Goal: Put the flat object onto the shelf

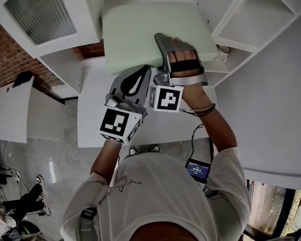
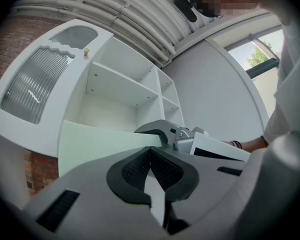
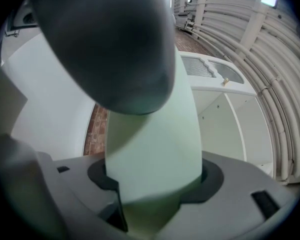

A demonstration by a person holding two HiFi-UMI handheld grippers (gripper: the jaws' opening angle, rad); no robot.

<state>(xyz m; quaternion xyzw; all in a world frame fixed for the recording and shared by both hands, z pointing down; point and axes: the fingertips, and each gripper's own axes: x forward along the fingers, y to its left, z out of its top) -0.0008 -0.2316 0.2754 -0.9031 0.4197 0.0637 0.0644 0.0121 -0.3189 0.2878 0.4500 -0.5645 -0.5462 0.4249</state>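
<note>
Left gripper (image 2: 150,151): fingers are closed on a thin bite of the near edge of the pad (image 1: 140,34).
Pad: it is held in the air in front of the shelf (image 1: 251,31), not yet laid on a board.
Right gripper (image 1: 159,38): it is clamped across the same edge.
Risk: the soft pad could be caught on a shelf edge and pulled from the thin left grip.

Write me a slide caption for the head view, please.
Left gripper and right gripper clamp a pale green panel in front of white shelves.
</note>
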